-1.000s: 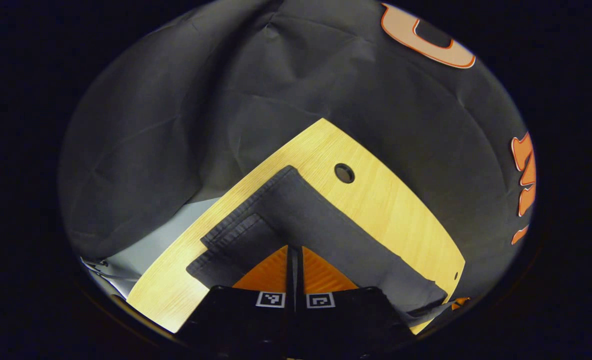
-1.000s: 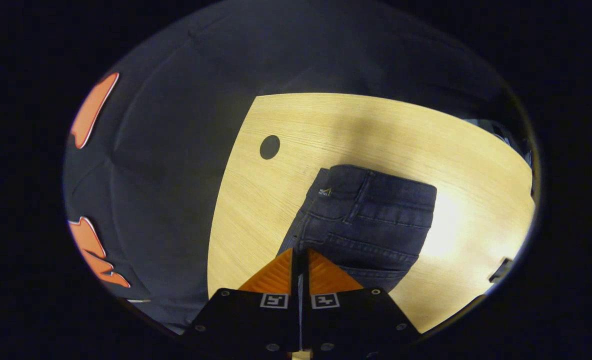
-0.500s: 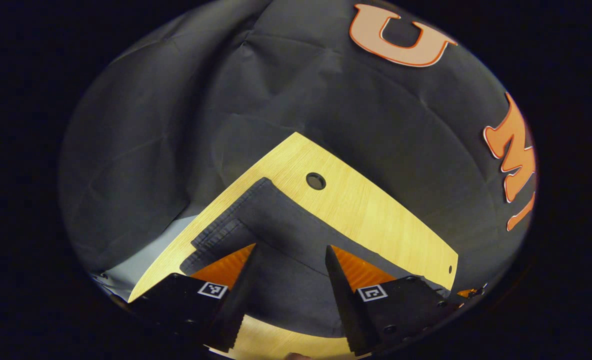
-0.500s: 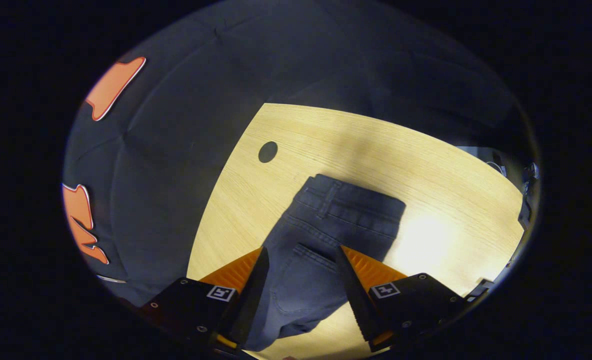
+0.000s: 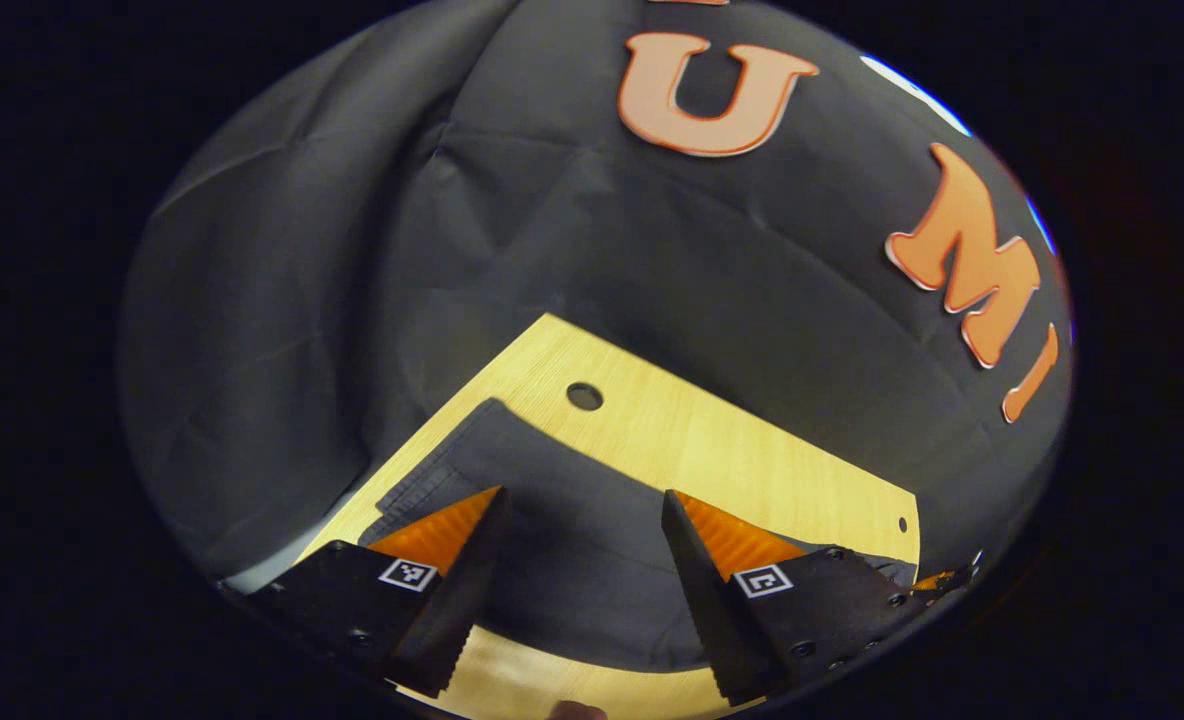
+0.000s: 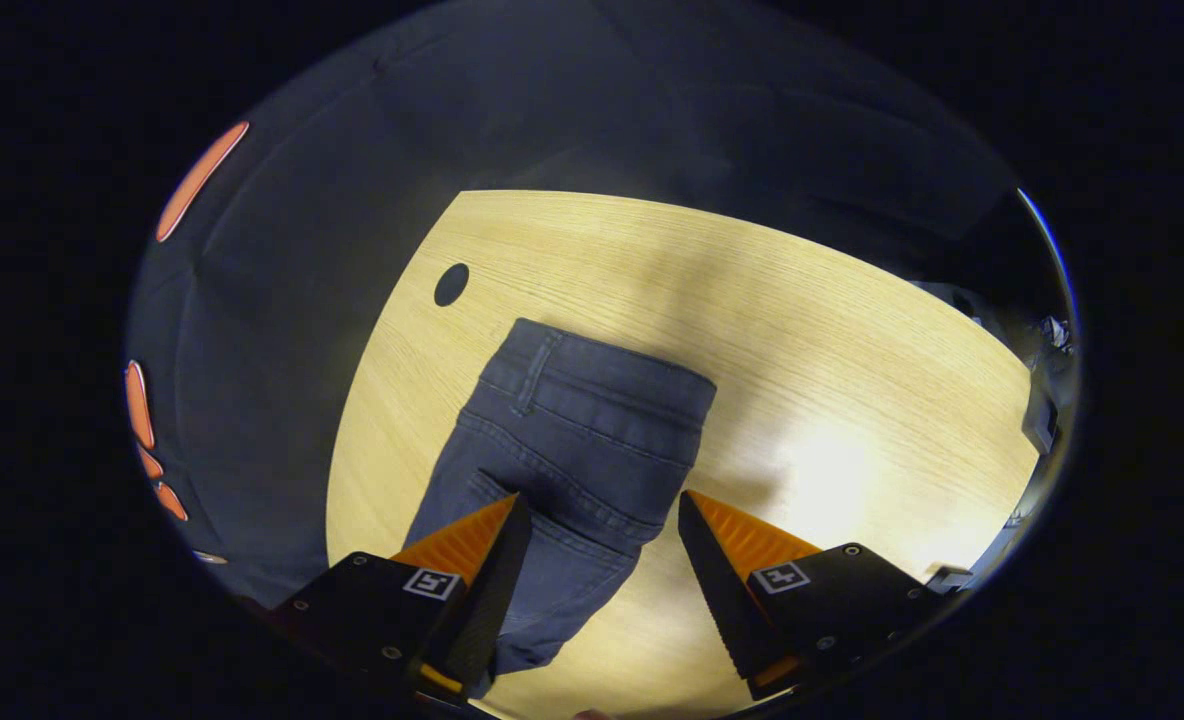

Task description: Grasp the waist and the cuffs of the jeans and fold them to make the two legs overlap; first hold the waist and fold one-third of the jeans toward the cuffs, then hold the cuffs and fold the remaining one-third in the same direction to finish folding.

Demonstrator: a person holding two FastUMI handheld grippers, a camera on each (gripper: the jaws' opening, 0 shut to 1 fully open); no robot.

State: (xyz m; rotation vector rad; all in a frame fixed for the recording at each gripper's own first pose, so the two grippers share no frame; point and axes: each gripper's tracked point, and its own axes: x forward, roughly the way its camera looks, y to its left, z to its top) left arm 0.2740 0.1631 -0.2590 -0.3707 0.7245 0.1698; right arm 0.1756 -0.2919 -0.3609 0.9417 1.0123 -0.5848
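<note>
Two tools spread wide, gripping nothing | left tool (image 5: 580, 500) over cuffs (image 5: 412, 492) | right tool (image 6: 597, 505) over waist (image 6: 607, 375) | jeans (image 6: 562, 450) flat on worktop (image 6: 852, 400), legs overlapped

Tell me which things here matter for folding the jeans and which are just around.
For the job:
- jeans, lying flat on the table
- waist, at the far end in the right gripper view
- cuffs, in the left gripper view
- left gripper, open
- right gripper, open

Just around:
- table
- hole in the table
</note>
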